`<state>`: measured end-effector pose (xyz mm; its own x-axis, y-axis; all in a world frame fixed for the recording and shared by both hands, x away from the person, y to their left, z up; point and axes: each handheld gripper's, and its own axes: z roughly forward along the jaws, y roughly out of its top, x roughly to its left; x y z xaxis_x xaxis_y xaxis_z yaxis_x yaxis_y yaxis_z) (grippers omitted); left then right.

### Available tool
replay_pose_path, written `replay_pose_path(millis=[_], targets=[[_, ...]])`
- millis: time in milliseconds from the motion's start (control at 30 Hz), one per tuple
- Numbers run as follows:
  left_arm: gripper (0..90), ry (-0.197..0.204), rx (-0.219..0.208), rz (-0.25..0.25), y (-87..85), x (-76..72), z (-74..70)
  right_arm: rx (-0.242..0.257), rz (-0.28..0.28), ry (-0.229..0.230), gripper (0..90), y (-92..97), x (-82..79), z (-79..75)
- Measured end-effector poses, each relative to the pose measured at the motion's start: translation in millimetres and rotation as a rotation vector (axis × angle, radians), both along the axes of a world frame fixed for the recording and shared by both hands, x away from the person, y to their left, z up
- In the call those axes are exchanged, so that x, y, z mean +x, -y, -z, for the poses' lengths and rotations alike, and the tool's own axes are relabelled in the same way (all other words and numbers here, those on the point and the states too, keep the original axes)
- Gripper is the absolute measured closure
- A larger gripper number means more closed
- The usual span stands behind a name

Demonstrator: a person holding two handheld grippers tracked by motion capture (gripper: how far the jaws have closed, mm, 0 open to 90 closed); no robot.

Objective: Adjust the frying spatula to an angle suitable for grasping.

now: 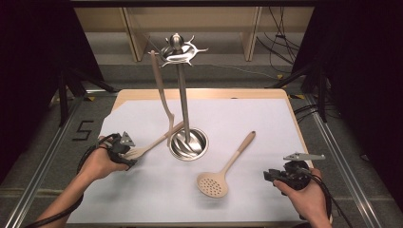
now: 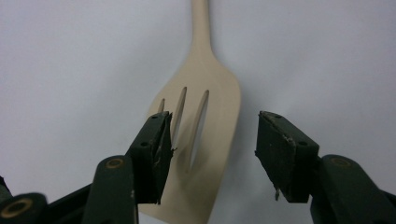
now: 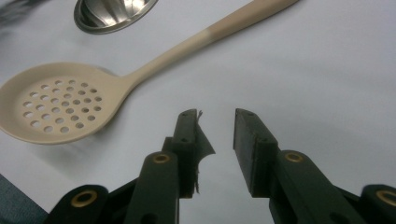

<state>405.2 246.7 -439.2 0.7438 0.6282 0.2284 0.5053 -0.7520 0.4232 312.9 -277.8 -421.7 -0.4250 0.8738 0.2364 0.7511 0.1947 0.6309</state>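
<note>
Where the forearms entered at the near edge of the tabletop (image 1: 266, 114), the right claw (image 1: 269, 175) was held low at the near right, jaws spread and nothing between them. A perforated beige skimmer (image 1: 213, 184) was seen lying flat just to its left, bowl nearest, handle angled away toward the far right. At the near left, the left claw (image 1: 129, 153) was found spread over the blade of a slotted beige spatula (image 1: 139, 151); in the left gripper view the blade (image 2: 205, 140) was flanked by both pads, neither pressing on it. The spatula's handle was laid toward the steel utensil stand (image 1: 188, 142) at the centre. Farther back, a third beige utensil (image 1: 161, 90) was noted beside the stand's post, hanging from its hooked crown.
</note>
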Motion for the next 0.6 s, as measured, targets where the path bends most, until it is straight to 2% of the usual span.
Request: replay_pose_path(millis=[33, 67, 100, 300, 333, 467, 500, 533, 567, 600], targets=[[45.1, -0.007, -0.006, -0.012, 0.9, 0.7, 1.5, 0.002, 0.001, 0.001, 70.7, 0.6, 0.2, 0.2], [45.5, -0.007, 0.007, -0.002, 1.0, 2.3, 2.0, -0.005, 0.003, 0.003, 70.7, 0.8, -0.4, -0.7], [45.9, -0.018, -0.001, -0.023, 2.3, 1.6, 3.6, -0.005, 0.013, -0.005, 70.7, 0.9, -0.2, -0.6], [47.8, -0.019, 0.047, -0.004, 3.2, 4.7, 9.7, -0.005, 0.013, -0.018, 70.8, 2.3, -1.0, -1.0], [48.0, -0.025, 0.044, -0.006, 3.1, 5.1, 10.8, -0.005, 0.013, -0.018, 70.9, 2.2, -1.0, -1.0], [51.6, -0.010, 0.095, 0.015, 2.3, 7.0, 10.9, -0.001, 0.009, -0.005, 71.1, 0.8, 0.6, 0.3], [52.4, -0.004, 0.093, 0.022, 3.0, 6.8, 12.1, -0.010, 0.014, -0.014, 71.1, 0.2, 0.4, -0.3], [53.3, -0.004, 0.119, 0.040, 3.1, 6.5, 11.0, -0.013, 0.010, -0.016, 71.2, 0.0, 0.1, -0.6], [54.5, 0.011, 0.120, 0.046, 4.3, 5.3, 11.7, -0.003, 0.005, -0.033, 71.2, -0.3, -0.4, -1.4], [56.1, 0.017, 0.135, 0.063, 5.3, 4.2, 11.4, 0.003, -0.025, -0.016, 71.2, 1.2, 0.8, -0.5]])
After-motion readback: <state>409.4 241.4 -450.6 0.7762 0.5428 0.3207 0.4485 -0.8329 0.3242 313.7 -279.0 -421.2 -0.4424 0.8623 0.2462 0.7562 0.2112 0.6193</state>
